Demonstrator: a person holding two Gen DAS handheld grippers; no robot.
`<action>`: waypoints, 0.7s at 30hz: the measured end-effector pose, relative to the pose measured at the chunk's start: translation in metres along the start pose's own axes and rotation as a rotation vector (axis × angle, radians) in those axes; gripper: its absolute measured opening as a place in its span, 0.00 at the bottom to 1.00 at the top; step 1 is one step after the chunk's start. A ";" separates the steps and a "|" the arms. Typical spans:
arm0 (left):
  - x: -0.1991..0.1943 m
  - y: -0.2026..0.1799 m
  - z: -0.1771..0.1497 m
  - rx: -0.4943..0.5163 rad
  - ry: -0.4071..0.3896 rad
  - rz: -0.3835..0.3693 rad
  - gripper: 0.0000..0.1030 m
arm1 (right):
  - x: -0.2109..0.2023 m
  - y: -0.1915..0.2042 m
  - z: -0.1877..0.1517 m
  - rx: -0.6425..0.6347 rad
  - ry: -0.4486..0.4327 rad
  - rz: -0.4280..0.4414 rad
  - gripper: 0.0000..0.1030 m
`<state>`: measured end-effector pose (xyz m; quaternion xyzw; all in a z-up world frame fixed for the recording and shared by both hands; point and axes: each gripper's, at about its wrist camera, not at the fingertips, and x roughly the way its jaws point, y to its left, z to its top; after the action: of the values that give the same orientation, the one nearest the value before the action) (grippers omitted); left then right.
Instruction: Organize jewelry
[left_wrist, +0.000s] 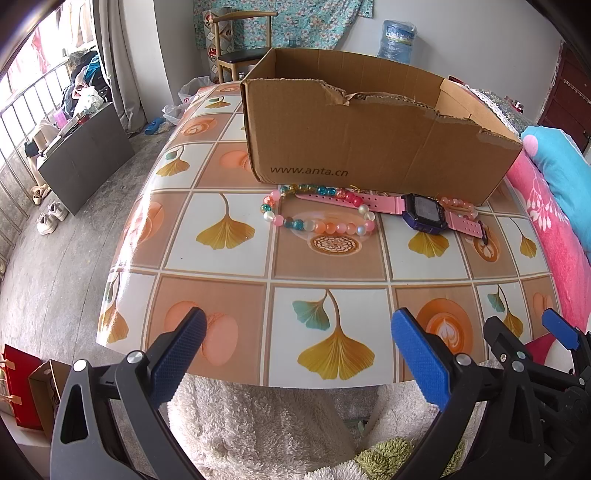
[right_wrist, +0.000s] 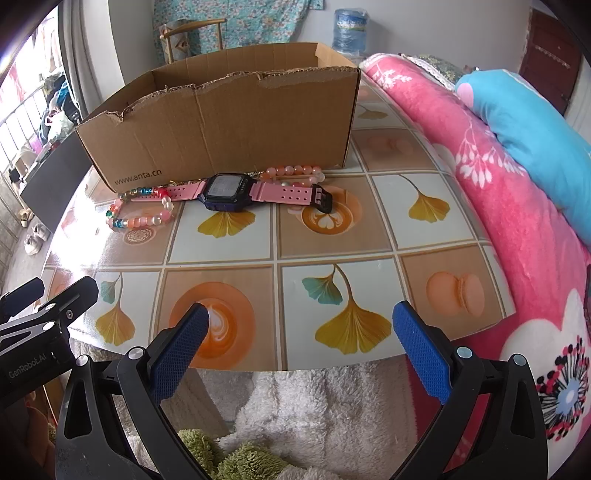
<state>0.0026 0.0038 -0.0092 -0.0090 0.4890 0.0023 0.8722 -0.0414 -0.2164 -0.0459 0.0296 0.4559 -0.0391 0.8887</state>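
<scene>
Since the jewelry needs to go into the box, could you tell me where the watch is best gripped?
Probably the free buckle-side strap of the watch, approached from above with the right gripper. It lies flat and clear there, whereas a bracelet overlaps the other strap.

The cardboard box hides its inside; the watch partly covers a bracelet.

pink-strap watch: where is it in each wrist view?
Left wrist: watch right of centre, upper half, lying flat in front of the cardboard box.
Right wrist: watch left of centre, upper half, in front of the same box.
Shared landmark: the "www.anta.cn" print on the box front.
</scene>
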 end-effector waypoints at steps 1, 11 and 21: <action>0.000 0.000 0.000 0.000 0.001 0.000 0.96 | 0.000 0.001 0.000 0.000 0.000 0.000 0.93; 0.000 0.000 0.000 -0.001 0.000 0.000 0.96 | -0.001 -0.001 0.003 -0.002 -0.001 -0.011 0.93; 0.004 0.008 0.003 0.005 0.009 0.005 0.96 | 0.002 0.000 0.010 -0.001 -0.010 -0.032 0.93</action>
<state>0.0069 0.0117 -0.0108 -0.0057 0.4930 0.0034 0.8700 -0.0324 -0.2171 -0.0415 0.0217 0.4520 -0.0532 0.8902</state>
